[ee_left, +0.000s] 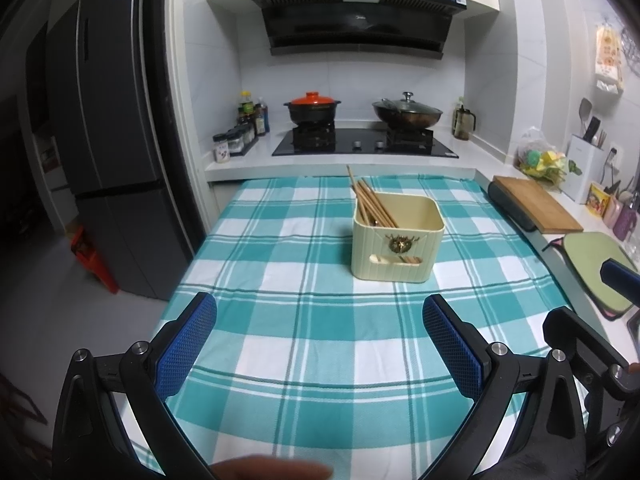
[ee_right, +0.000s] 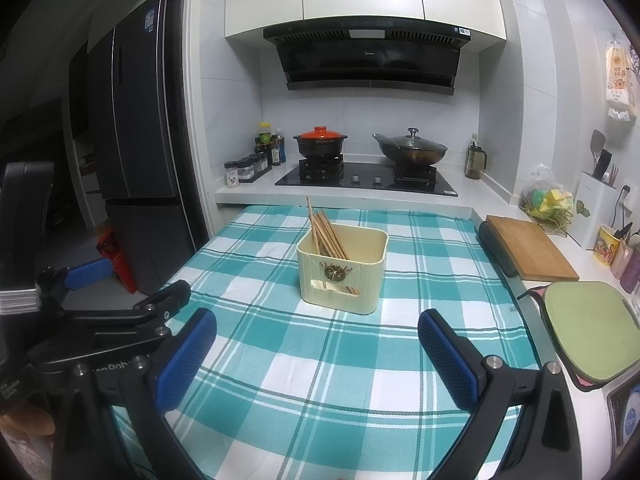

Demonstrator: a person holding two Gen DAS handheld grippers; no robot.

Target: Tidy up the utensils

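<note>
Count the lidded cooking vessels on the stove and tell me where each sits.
2. The clay pot with the orange lid sits on the left burner; the wok with the glass lid sits on the right burner. None looks hidden.

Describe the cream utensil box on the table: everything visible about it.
The box is a cream, squarish, open-topped container with rounded corners and vertical ribbing, and looks like plastic. A gold ornament sits on its near face above a horizontal slot. It stands upright on the teal checked cloth, apart from both hand-held grippers. Wooden chopsticks lean inside toward its back left corner, their ends rising above the rim; some also show through the slot.
</note>
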